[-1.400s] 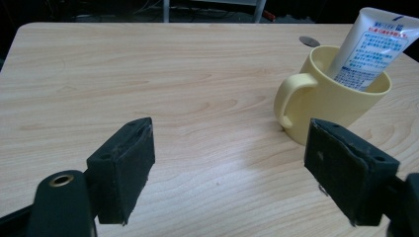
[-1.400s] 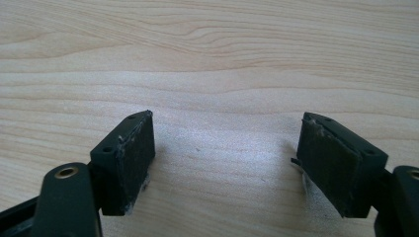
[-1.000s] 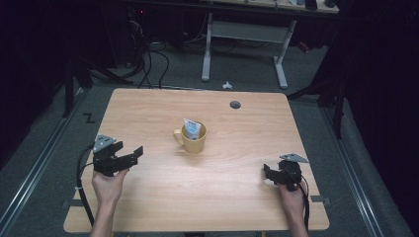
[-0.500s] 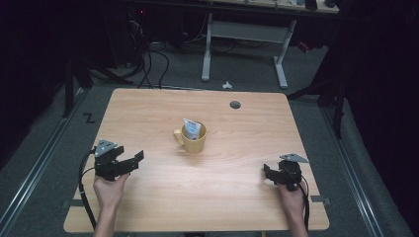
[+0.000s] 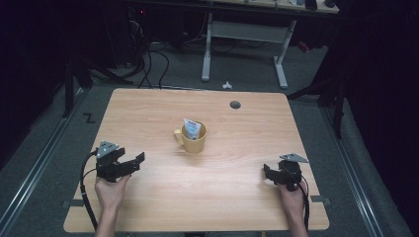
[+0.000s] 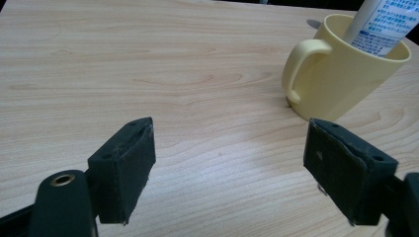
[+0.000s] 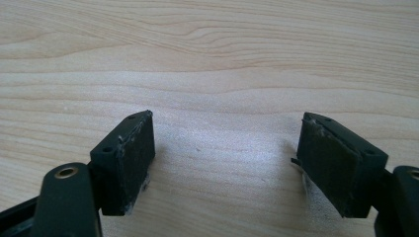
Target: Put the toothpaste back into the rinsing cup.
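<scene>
A yellow mug (image 5: 191,139) stands upright near the middle of the wooden table (image 5: 148,113), handle turned left, with a white and blue tube (image 5: 191,127) leaning inside it. The left gripper view has the mug (image 6: 341,74) and tube (image 6: 383,24) at upper right. My left gripper (image 5: 139,159) is open near the table's left front, its jaws pointing right toward the mug, nothing between them. My right gripper (image 5: 266,170) is open at the right front, held low over bare wood (image 7: 222,59).
A round dark grommet hole (image 5: 235,104) sits near the table's far edge. Beyond the table are a white desk frame (image 5: 247,44) and cables on the floor (image 5: 148,59). Metal rails run along both sides.
My left gripper has shifted slightly toward the near edge and to the right. The right gripper and the mug have stayed put.
</scene>
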